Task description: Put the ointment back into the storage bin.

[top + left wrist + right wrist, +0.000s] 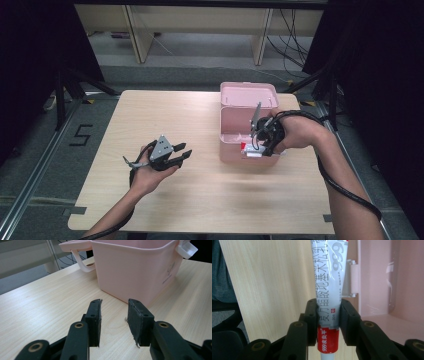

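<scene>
Wood table (pixel 200 200): R gripper (pixel 328 315) fingers clamp ointment tube (pixel 329 277) by pink box (pixel 247 107).

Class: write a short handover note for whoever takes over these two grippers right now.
Right gripper: shut on the ointment tube, held at the near wall of the open pink box.
Left gripper: open, holding nothing, over the table left of the box.
Done: tube gripped, box lid already up.
Left: probably lower the tube into the box, release, then close the lid.
</scene>
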A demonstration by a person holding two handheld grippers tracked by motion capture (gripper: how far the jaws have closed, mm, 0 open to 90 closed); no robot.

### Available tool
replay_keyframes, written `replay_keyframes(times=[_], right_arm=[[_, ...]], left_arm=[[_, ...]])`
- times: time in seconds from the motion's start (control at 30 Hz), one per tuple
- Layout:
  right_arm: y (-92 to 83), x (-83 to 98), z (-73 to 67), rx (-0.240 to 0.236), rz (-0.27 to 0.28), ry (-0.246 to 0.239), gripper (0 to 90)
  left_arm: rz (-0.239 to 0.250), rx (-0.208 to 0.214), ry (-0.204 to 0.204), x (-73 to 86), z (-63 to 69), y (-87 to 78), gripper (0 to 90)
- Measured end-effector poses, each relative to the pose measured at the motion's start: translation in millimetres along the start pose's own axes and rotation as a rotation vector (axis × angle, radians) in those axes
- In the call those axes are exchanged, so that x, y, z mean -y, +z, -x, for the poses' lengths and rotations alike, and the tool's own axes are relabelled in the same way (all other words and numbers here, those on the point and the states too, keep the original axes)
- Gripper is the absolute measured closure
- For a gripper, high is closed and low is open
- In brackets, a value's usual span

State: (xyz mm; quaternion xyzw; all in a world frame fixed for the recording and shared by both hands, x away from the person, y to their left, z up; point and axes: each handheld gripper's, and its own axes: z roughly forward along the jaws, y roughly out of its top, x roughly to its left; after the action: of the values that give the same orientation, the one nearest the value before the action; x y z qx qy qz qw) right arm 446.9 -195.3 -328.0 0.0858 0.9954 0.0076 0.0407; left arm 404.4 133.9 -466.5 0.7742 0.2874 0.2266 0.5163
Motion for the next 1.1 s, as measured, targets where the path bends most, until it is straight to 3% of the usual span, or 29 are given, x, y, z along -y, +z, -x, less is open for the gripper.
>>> replay_keyframes(times=[0.07, 0.1, 0.2, 0.23, 0.3, 0.33, 0.37, 0.4, 0.47, 0.5, 0.53, 0.63, 0.67, 0.73, 0.83, 0.93, 1.0, 1.03, 1.1], right_arm=[[-1.5, 0.5, 0.1, 0.01, -0.004, 0.017, 71.5], [-1.7, 0.3, 2.1, 0.012, 0.013, -0.005, 71.4], [-2.8, 0.3, 3.5, 0.011, -0.005, 0.009, 71.4], [-2.4, 0.1, 5.1, 0.013, 0.008, -0.01, 71.4], [-3.3, 0.0, 4.8, 0.01, -0.005, 0.021, 71.5], [-3.2, 0.0, 5.5, 0.009, -0.004, 0.018, 71.5], [-2.7, -0.3, 8.0, 0.018, 0.01, -0.015, 71.5], [-3.3, -0.3, 6.6, 0.006, -0.005, 0.019, 71.4], [-3.4, -0.5, 7.7, 0.014, -0.007, 0.016, 71.4], [-2.3, -0.8, 10.4, 0.019, 0.014, -0.024, 71.4], [-3.1, -0.6, 8.9, 0.008, -0.008, 0.016, 71.5], [-3.4, -0.9, 10.5, 0.013, -0.004, 0.012, 71.4], [-2.6, -1.1, 12.9, 0.018, 0.014, -0.021, 71.4], [-3.5, -0.9, 12.2, 0.011, -0.011, 0.018, 71.4], [-2.8, -1.0, 15.7, 0.023, -0.001, -0.017, 71.4], [-3.4, -0.8, 15.7, 0.021, -0.014, 0.017, 71.4], [-2.7, -0.9, 18.3, 0.021, 0.001, -0.006, 71.5], [-3.5, -0.9, 17.5, 0.016, -0.01, 0.023, 71.4], [-3.1, -1.2, 20.5, 0.022, 0.0, -0.006, 71.4]], left_arm=[[0.0, 0.0, -0.001, 0.1, 0.0, 0.0, 62.7], [0.0, 0.0, -0.001, 0.1, 0.0, -0.1, 62.7], [0.0, -0.001, -0.003, 0.2, 0.0, -0.1, 62.6], [0.0, -0.001, -0.003, 0.2, 0.0, -0.1, 62.6], [0.0, 0.0, -0.004, 0.4, 0.0, -0.1, 62.6], [0.001, -0.001, -0.005, 0.6, -0.1, -0.1, 62.6], [0.001, -0.002, -0.005, 0.8, -0.2, -0.2, 62.6], [0.001, -0.002, -0.004, 0.9, -0.3, -0.3, 62.6], [0.002, -0.002, -0.003, 1.1, -0.6, -0.5, 62.6], [0.001, -0.002, -0.003, 1.2, -0.7, -0.5, 62.6], [0.002, -0.002, -0.003, 1.3, -0.7, -0.5, 62.6], [0.01, 0.003, -0.008, 1.9, -0.5, 0.6, 62.6], [0.009, 0.004, -0.008, 2.0, -0.5, 0.8, 62.6], [0.009, 0.004, -0.009, 2.0, -0.5, 1.0, 62.6], [0.01, 0.004, -0.009, 2.0, -0.5, 0.9, 62.5], [0.009, 0.002, -0.01, 2.2, -0.7, 0.7, 62.5], [0.0, -0.002, -0.007, 2.3, -0.6, 0.1, 62.5], [-0.002, -0.002, -0.007, 2.5, -0.6, 0.2, 62.5], [-0.002, -0.003, -0.006, 2.8, -0.7, 0.4, 62.5]])
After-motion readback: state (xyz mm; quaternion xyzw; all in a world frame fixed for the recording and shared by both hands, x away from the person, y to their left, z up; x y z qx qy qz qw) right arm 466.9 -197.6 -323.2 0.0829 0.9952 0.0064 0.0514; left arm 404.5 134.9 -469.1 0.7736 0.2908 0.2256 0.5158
